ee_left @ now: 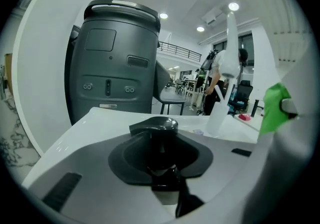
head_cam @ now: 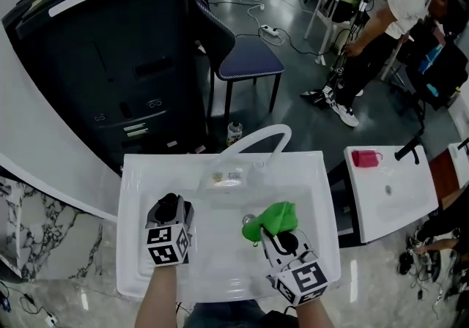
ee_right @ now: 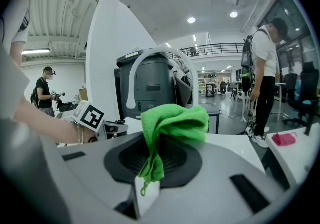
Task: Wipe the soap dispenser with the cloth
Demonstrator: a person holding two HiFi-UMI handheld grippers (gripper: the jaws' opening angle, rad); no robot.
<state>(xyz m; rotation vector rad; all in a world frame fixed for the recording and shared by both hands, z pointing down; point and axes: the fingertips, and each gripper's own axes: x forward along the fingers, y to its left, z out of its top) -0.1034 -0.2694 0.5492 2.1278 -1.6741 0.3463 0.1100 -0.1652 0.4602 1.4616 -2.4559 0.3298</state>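
Note:
The soap dispenser's black pump head (ee_left: pixel 157 129) stands upright between the jaws of my left gripper (ee_left: pixel 161 154), which is shut on it. From the head view, that left gripper (head_cam: pixel 170 209) hovers over the left of the white sink (head_cam: pixel 139 173), and only the dispenser's dark top (head_cam: pixel 169 200) shows. A bunched green cloth (ee_right: pixel 172 125) is pinched in my right gripper (ee_right: pixel 160 160), its loose end hanging down. That right gripper (head_cam: pixel 281 234) holds the cloth (head_cam: pixel 275 218) over the sink's right half, apart from the dispenser. The cloth also shows at the right edge (ee_left: pixel 274 108) of the left gripper view.
A white arched faucet (head_cam: pixel 260 136) rises at the sink's back, with a small clear item (head_cam: pixel 226 179) beside it. A big black machine (head_cam: pixel 110 48) stands behind on the left, a blue chair (head_cam: pixel 245 56) beyond. A person (head_cam: pixel 381 19) bends at the far right near another white basin (head_cam: pixel 388 191).

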